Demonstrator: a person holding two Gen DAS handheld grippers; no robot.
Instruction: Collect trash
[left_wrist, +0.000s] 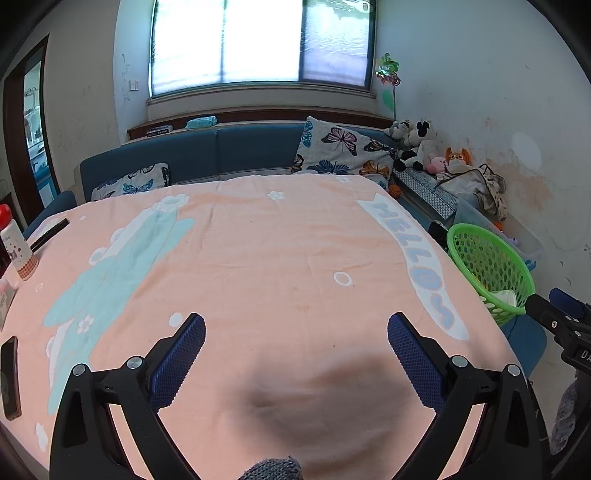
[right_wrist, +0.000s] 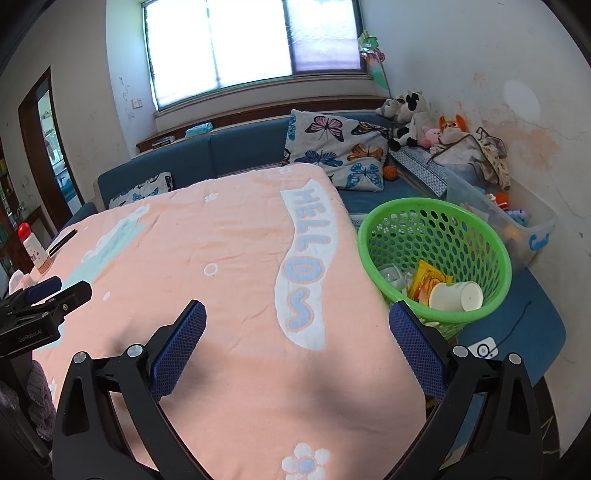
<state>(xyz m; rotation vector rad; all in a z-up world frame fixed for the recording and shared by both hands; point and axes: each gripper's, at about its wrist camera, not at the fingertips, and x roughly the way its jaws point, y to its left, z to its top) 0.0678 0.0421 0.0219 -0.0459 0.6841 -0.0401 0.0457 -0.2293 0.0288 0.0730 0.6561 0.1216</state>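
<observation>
- The green basket (right_wrist: 436, 258) stood off the right edge of the table, just beside the pink cloth (right_wrist: 229, 251); it lay to the far right of the right claw (right_wrist: 297, 321), whose right finger overlapped its near rim in that view
- Inside the basket lay a white cup (right_wrist: 456, 296) on its side, an orange wrapper (right_wrist: 428, 280) touching it, and a clear piece at the left
- The right claw was spread wide over the cloth and gripped nothing
- The left claw (left_wrist: 295, 332) was likewise wide apart and bare, over the cloth's near middle; the basket (left_wrist: 491, 269) sat well to its right
- At the far left stood a red-capped bottle (left_wrist: 16, 247); a phone (left_wrist: 9, 376) lay at the near left
</observation>
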